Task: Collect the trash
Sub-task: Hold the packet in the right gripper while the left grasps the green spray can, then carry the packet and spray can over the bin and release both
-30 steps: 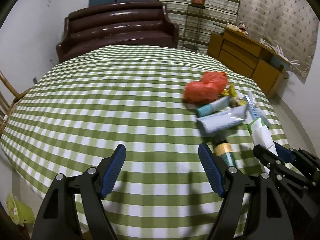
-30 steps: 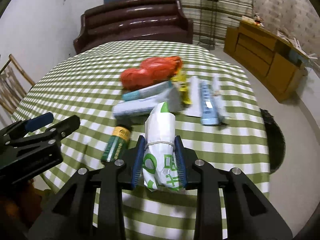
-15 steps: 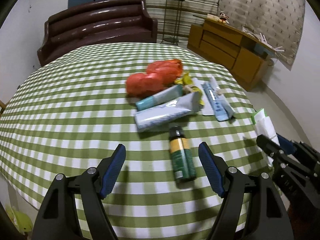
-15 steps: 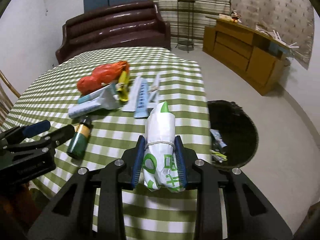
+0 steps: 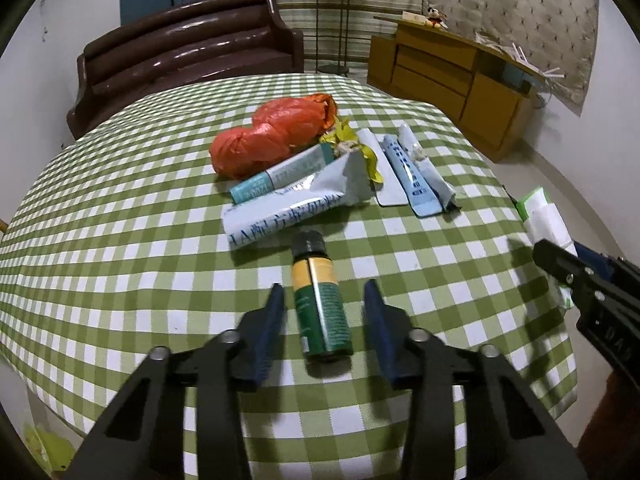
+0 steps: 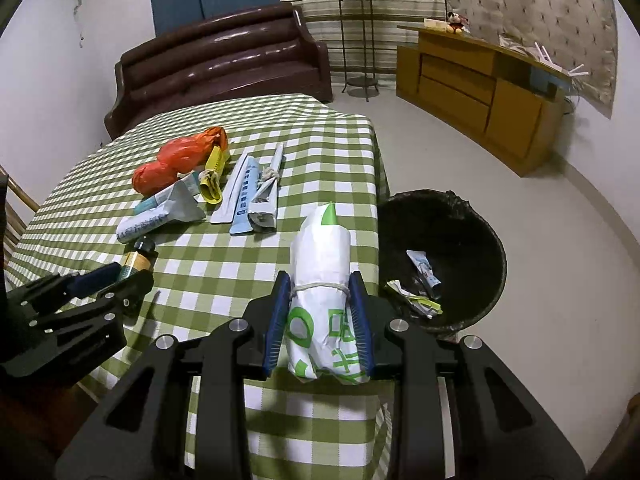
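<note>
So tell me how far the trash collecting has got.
Done: a few scraps lie in the black bin. In hand: the right gripper clamps a white-green packet; the left gripper is closing around the green bottle. Left: red bag, tubes and sachets on the table.

Grey-white tube (image 5: 292, 208), lying just beyond the cap of the bottle that sits between the left jaws: large blue Chinese characters along its length, too warped to read.
Teal tube (image 5: 280, 176), farther beyond the left jaws: white print on the teal end, digits perhaps, illegible.
Green-and-yellow bottle (image 5: 320, 304), between the left jaws: fine print on the green label, too small to read.
Light blue sachet (image 5: 408, 172), beyond and right of the left jaws: dark lettering, unreadable.
White paper roll (image 6: 324, 300), between the right jaws: large green ring and green block characters, partly hidden.
Right gripper body (image 5: 612, 336), right of the left jaws: raised markings, unclear.
</note>
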### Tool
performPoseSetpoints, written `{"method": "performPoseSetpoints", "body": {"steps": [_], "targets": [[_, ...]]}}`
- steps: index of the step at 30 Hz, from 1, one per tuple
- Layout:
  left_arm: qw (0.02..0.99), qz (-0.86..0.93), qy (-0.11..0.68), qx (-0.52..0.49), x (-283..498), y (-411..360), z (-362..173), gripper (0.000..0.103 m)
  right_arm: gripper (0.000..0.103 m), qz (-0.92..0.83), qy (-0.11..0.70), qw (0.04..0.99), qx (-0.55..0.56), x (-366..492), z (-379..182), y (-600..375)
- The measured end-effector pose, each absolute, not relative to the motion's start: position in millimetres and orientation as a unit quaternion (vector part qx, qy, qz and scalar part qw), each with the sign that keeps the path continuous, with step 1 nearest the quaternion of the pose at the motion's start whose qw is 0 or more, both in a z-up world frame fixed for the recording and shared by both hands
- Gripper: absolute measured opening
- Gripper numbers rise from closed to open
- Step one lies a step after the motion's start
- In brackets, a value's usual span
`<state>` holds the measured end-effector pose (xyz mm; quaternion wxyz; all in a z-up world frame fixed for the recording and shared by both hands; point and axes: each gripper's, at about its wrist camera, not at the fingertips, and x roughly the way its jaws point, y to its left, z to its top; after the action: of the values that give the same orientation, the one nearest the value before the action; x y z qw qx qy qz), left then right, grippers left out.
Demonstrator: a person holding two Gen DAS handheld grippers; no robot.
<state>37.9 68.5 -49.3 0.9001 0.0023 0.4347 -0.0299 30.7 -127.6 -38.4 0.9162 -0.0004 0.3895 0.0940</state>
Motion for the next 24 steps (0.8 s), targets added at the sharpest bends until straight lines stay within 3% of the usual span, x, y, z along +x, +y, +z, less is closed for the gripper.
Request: {"method": "performPoseSetpoints", "body": {"steps": [1,5,24], "targets": [[0.900,-0.031,0.436,0.004,38,68,-50,0.029,0.030,0.093,0.389,0.916,0.000,31,-38,-127],[0.901,-0.035,0.432,0.008,36,66,-51,0.026,0.030,0.091,0.389,0.917,0.001,32,-39,-127],[0.926,-0.084,0.368,0.003,36,44,-15,0.025,0.030,0.050,0.373,0.926,0.013,47,-30,-160]]}}
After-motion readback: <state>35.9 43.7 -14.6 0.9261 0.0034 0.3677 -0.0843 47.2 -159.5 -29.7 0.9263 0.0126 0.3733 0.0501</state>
